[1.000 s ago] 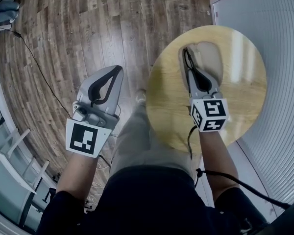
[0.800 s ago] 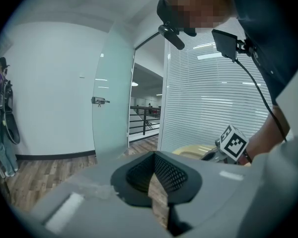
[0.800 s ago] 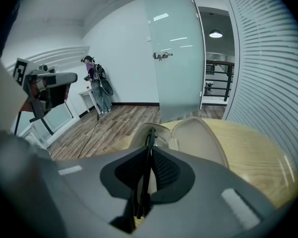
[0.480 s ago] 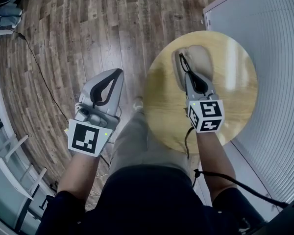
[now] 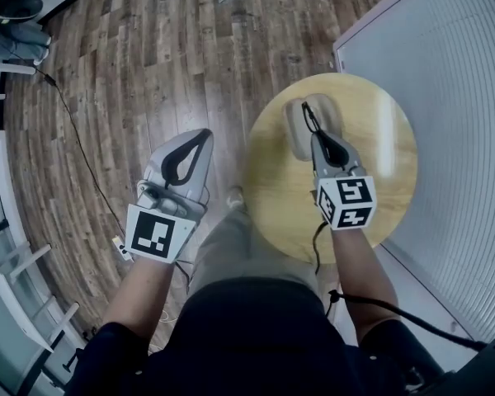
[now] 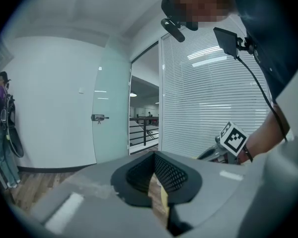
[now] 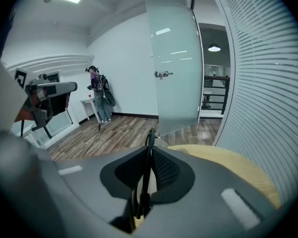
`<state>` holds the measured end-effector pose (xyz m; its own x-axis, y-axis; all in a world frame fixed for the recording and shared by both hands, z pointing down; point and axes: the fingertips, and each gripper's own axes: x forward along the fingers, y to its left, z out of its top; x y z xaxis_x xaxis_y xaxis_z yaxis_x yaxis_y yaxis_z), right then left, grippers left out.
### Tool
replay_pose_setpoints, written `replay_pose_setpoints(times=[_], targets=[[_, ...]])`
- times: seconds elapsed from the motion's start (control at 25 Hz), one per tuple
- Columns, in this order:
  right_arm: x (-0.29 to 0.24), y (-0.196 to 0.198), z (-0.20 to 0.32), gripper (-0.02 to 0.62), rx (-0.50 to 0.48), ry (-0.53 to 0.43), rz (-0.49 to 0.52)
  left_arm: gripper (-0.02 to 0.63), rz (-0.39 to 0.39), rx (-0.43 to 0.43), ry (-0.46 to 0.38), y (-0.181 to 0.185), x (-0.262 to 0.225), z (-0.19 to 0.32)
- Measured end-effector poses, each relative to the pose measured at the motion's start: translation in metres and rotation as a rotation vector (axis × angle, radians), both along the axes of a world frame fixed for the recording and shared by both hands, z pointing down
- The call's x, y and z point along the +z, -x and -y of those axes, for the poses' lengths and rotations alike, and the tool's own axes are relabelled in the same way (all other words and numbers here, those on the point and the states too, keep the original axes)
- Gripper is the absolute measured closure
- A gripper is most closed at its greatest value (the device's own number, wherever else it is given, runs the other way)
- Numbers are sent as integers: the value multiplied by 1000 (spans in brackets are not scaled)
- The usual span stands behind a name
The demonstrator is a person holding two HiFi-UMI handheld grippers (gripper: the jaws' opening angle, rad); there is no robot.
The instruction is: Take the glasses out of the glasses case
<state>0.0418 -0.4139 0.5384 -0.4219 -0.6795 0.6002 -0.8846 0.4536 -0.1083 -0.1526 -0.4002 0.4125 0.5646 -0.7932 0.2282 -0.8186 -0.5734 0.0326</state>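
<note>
The right gripper's [image 5: 316, 136] jaws pinch the dark glasses [image 7: 148, 157], whose long axis runs along the jaws and points away past their tips, over the beige glasses case [image 5: 295, 134] on the round tabletop [image 5: 379, 188]. The left gripper's [image 5: 203, 135] jaws are pressed together, empty.

The glasses [image 7: 148, 157] are black, the case [image 5: 295, 134] beige, the table [image 5: 388, 172] honey-yellow wood, the floor [image 5: 148, 73] brown planks.
</note>
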Motion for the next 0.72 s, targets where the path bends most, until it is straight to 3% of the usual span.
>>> replay_pose_setpoints(times=[0.72], targets=[[-95, -15, -36, 561, 29, -127, 81, 601, 34, 25, -141, -9, -81, -39]])
